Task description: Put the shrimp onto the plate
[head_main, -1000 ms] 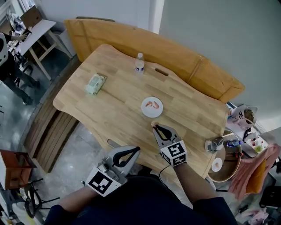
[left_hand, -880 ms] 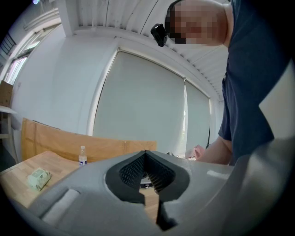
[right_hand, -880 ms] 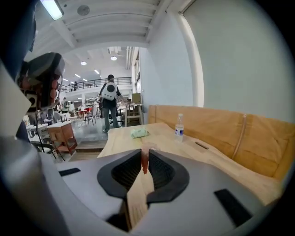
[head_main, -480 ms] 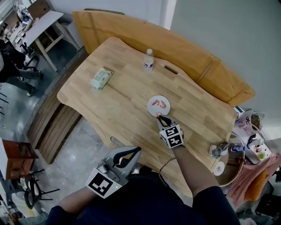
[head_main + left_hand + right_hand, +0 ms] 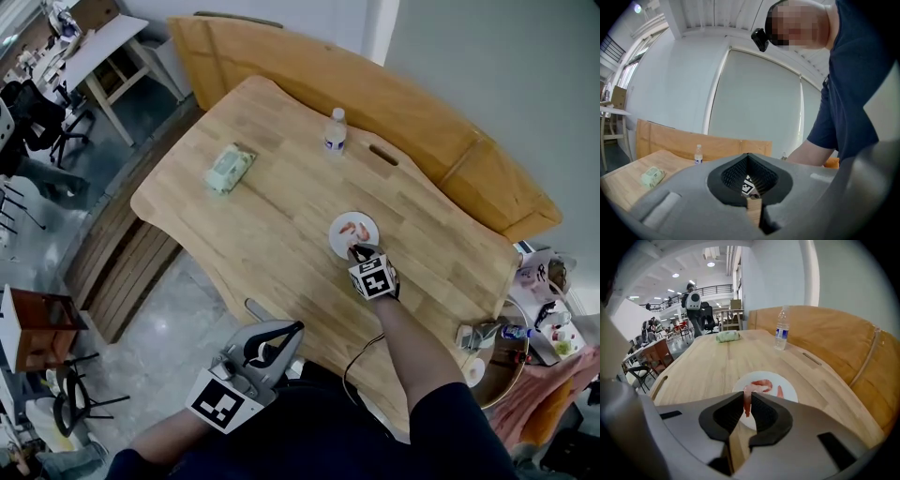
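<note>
A large open hall with desks and chairs in the distance surrounds a long light wooden table (image 5: 262,216), with a tan padded bench (image 5: 422,122) running along its far side against a pale wall. On the table stand a clear water bottle (image 5: 335,132) near the far edge and a green packet of wipes (image 5: 230,169) toward the left end, well apart from each other. A small white plate (image 5: 790,389) sits nearer the person, and a curled pink shrimp (image 5: 764,384) lies on it with a thinner reddish piece (image 5: 780,391) just beside it. The right gripper (image 5: 747,397) reaches out over the near rim of the plate, its jaws drawn nearly together and pinching a second shrimp (image 5: 747,404), which hangs down narrow and upright between the pads; whether its lower end touches the plate cannot be told. In the head view this gripper's marker cube (image 5: 373,278) sits just on the near side of the plate. The left gripper (image 5: 748,155) is held low, off the near edge of the table and well apart from the plate, its jaws brought together at the tips with nothing between them
</note>
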`<state>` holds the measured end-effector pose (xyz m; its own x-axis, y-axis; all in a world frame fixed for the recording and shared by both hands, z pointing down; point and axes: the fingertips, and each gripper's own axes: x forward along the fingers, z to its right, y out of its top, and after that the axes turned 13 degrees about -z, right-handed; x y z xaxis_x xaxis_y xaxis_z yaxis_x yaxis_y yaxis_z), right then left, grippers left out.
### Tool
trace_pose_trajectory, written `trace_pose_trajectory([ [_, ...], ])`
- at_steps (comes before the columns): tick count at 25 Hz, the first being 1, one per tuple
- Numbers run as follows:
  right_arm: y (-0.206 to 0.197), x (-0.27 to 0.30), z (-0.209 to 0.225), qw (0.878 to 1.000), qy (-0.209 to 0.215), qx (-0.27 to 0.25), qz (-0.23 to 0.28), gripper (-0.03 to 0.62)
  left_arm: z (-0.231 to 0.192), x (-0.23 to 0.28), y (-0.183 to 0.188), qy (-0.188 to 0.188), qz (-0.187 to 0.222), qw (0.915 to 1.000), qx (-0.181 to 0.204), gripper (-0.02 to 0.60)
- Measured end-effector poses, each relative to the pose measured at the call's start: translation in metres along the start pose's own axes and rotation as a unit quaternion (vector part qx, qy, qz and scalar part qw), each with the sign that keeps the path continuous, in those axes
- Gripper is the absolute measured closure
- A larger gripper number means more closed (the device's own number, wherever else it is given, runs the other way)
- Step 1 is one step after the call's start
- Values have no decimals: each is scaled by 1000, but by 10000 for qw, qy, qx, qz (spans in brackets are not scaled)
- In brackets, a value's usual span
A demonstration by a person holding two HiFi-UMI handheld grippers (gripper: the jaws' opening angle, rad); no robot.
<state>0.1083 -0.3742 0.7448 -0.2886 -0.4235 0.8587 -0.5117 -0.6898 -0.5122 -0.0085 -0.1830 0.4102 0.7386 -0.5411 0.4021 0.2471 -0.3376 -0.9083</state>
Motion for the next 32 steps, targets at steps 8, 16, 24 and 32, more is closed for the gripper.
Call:
trace_pose_trajectory([
  [8, -11, 39, 13, 9983, 57, -74, -576, 537, -20, 0, -8, 191, -144, 9995, -200, 583],
  [16, -13, 49, 14, 9980, 151, 55, -607, 531, -26, -1, -8, 201, -181, 9995, -189, 581],
  [24, -13, 32, 19, 9990, 26, 176, -403, 479, -18, -5, -6, 101, -154, 9998, -124, 582],
  [32, -2, -40, -18, 9992, -34, 110, 392, 479, -8, -21, 4, -107, 101, 9999, 18, 581],
])
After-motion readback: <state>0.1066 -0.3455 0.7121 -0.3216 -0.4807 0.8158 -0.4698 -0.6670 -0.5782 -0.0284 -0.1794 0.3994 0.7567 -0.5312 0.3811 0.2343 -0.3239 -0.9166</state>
